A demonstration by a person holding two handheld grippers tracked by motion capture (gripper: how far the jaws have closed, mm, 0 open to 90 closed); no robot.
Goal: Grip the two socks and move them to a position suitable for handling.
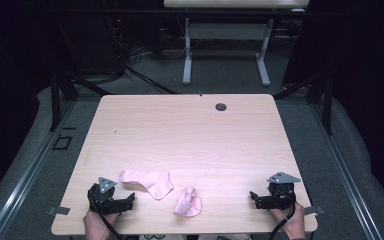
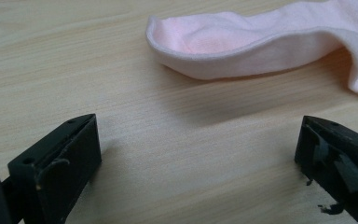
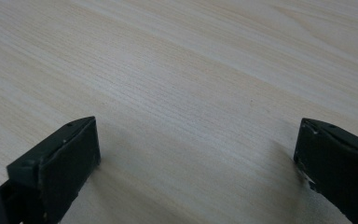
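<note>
My left gripper (image 1: pixel 130 202) sits at the near left corner of the table (image 1: pixel 190 125), my hand (image 1: pixel 99 225) behind it at the near edge, and its jaws stand as wide as they go with nothing but bare wood between them. Just beyond and to the right of that gripper lies the flat pink sock (image 1: pixel 147 181), stretched out on the table with its toe end nearest my jaws; from the left gripper view the same sock (image 2: pixel 261 42) is ahead of the jaws, its rounded end (image 2: pixel 168 35) toward me and not touching either jaw. To the right of the flat sock, just apart from it and closer to the near edge, lies the bunched pink sock (image 1: pixel 188 202), crumpled into a small heap. Farther right, well apart from both socks, my right gripper (image 1: pixel 252 199) rests at the near right corner of the table, pointing left toward the bunched sock. Its jaws too are spread fully apart and hold nothing; in the right gripper view there is plain tabletop (image 3: pixel 191 93) between them.
</note>
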